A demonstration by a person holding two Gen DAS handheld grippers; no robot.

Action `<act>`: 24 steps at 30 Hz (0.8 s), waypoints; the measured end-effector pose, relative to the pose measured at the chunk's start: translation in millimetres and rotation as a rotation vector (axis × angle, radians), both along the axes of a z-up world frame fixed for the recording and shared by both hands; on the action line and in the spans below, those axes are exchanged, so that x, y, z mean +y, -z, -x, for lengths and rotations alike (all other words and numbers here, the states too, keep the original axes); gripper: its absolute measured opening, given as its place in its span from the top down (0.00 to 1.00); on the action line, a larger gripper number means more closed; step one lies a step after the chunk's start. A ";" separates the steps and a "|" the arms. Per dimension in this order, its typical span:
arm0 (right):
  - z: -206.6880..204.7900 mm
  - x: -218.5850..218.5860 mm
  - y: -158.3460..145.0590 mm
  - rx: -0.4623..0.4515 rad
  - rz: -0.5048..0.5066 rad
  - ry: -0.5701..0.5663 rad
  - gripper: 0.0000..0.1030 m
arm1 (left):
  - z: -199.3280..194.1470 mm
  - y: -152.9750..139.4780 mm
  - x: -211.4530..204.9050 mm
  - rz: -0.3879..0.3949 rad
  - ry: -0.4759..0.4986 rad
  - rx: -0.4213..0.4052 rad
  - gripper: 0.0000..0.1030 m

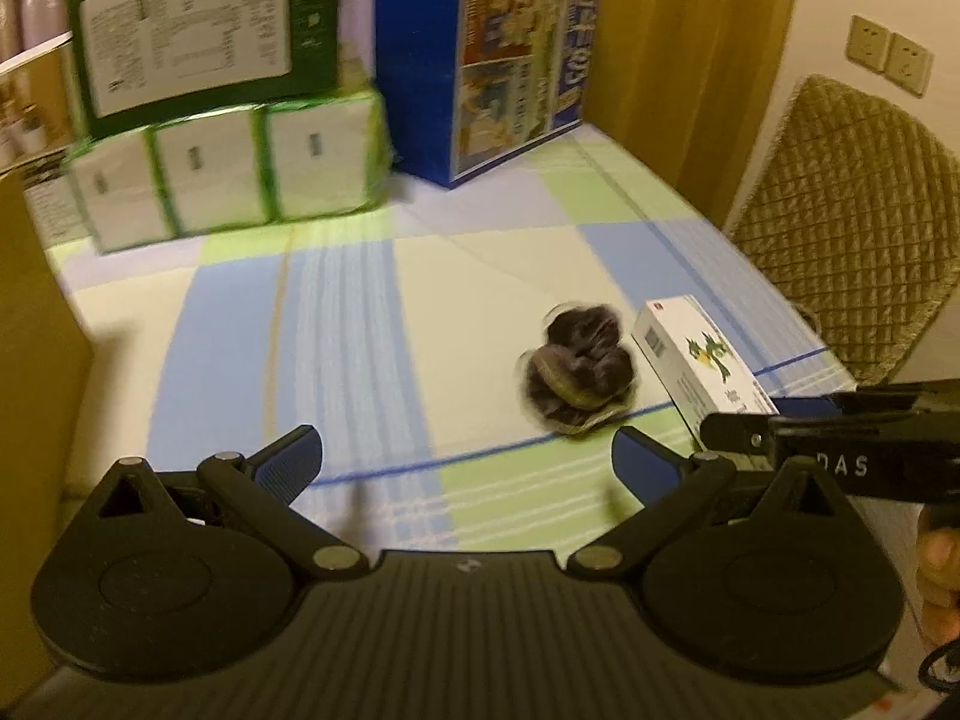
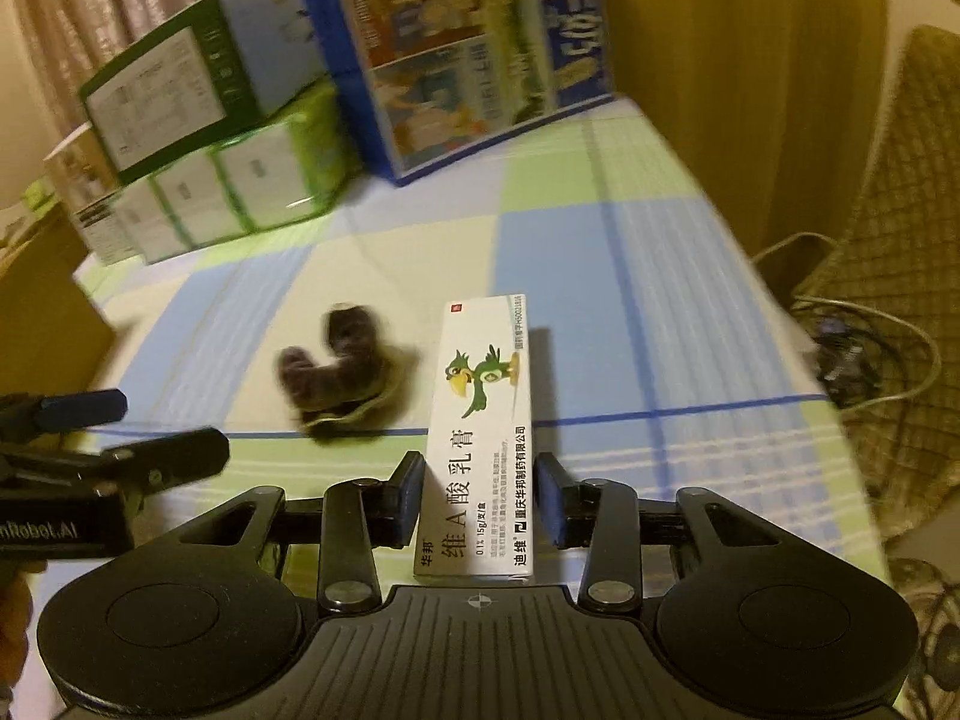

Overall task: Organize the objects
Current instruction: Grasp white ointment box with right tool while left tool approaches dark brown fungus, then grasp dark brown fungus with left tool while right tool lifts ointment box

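Fingers [image 2: 414, 501] of the right gripper [image 2: 483, 501] straddle the near half of a white ointment box [image 2: 480, 438], one pad on each long side. The left pad lies against the carton, while a sliver of gap shows at the right pad, so the grip looks close but whether it is fully clamped cannot be told. The box points away from the camera along the line of the fingers, which suits a long, narrow carton: gripped across its short width, it should stay aligned when lifted or slid.

Just left of the box lies a dark, fuzzy plush item [image 2: 342, 372], blurred and hard to identify. Both lie on a bench covered with a checked blue, green and cream cloth [image 2: 600, 252].

On the left gripper [image 1: 465, 456], the fingers are spread wide and hold nothing; they hover over the cloth, facing the plush item [image 1: 579, 366], probably placed to take it next.

At the back, a green carton [image 1: 198, 30] sits on a pack of tissues [image 1: 222, 168] beside a tall blue box [image 1: 480, 54], suggesting the rear edge serves as the tidy storage row.
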State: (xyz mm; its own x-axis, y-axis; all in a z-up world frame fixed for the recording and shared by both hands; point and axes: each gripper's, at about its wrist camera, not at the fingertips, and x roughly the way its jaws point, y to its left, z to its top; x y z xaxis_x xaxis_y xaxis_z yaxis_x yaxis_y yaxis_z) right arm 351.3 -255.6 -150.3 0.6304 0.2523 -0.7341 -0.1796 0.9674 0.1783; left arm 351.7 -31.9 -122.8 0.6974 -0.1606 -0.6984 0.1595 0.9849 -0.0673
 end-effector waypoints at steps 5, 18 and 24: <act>2.3 -7.2 -0.4 -0.005 -0.003 0.024 0.64 | -18.7 5.8 -21.6 0.050 0.077 -0.021 0.16; 2.1 -10.4 0.1 -0.023 0.002 0.026 0.64 | -38.1 30.3 -54.6 -0.018 0.157 -0.062 0.73; 4.8 -6.5 -0.9 -0.005 -0.007 0.009 0.65 | -10.9 25.8 -47.2 -0.022 0.133 -0.018 0.82</act>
State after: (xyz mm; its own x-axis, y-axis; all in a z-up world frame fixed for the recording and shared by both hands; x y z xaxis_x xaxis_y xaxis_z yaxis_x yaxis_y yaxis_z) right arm 346.5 -262.1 -149.4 0.6362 0.2515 -0.7294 -0.1715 0.9678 0.1841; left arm 362.6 -79.2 -148.6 0.6835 -0.2371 -0.6903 0.2897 0.9562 -0.0416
